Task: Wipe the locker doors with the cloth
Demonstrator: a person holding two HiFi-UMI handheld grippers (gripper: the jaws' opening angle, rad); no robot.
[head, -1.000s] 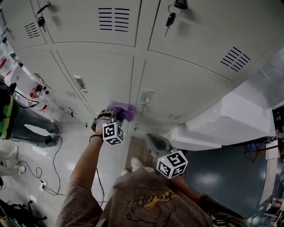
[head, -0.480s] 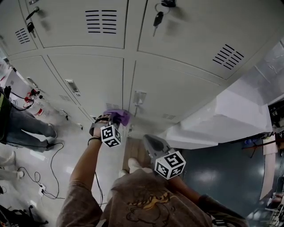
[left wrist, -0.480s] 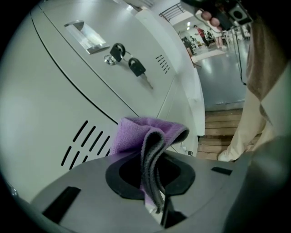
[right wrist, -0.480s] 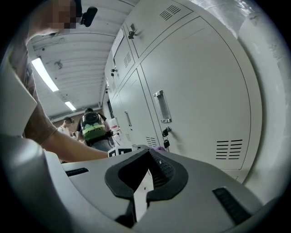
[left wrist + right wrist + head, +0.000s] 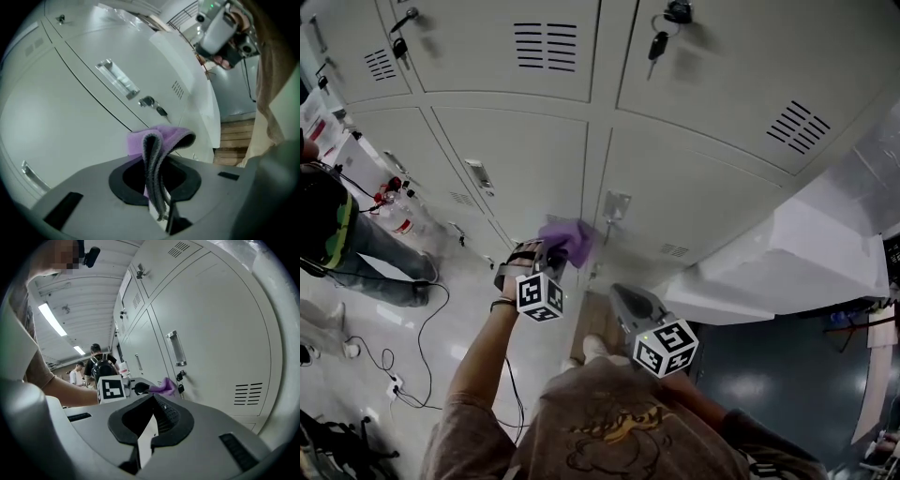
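Fleecy purple cloth [image 5: 567,240] edged upward, smooth locker door [image 5: 534,159]

The left gripper [image 5: 158,194] clamps a folded purple cloth [image 5: 161,138] in its jaws near pale locker doors [image 5: 70,108].

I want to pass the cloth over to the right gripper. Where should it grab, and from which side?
Grip the free fold of the cloth that sticks out beyond the left gripper, which is shut on its tail. The right gripper looks shut, so open it, then probably come in from the right, alongside the locker door, closing across the fold.
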